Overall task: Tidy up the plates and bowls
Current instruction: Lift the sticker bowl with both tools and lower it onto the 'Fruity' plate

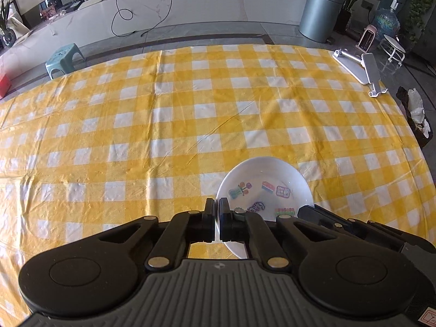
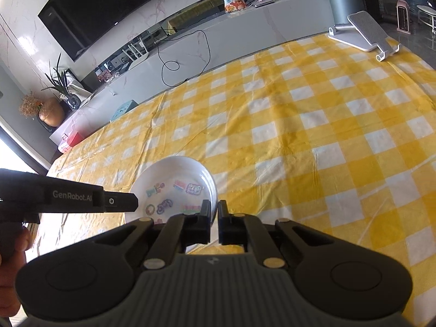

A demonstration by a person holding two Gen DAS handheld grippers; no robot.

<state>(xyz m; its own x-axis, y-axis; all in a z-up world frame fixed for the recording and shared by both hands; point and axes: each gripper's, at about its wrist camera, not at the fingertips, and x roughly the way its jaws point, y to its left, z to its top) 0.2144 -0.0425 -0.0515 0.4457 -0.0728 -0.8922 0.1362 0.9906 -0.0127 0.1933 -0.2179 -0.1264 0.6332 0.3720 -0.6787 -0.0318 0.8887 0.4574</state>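
Both grippers on one white bowl (image 1: 265, 188), over a yellow-and-white checked tablecloth (image 1: 174, 114).

I had my left gripper (image 1: 217, 219) pinched onto the glossy, sticker-lined bowl's left rim and my right gripper (image 2: 214, 222) onto its right rim. Beyond the bowl lay a folding stand (image 1: 359, 66); past that, a grey bin (image 1: 320, 13) on tiled floor.

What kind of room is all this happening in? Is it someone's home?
Most likely a home living or dining room. A big wall-mounted television hangs above a long low marble cabinet, potted plants stand nearby, and the white bowl sits on a table with a yellow checked tablecloth.
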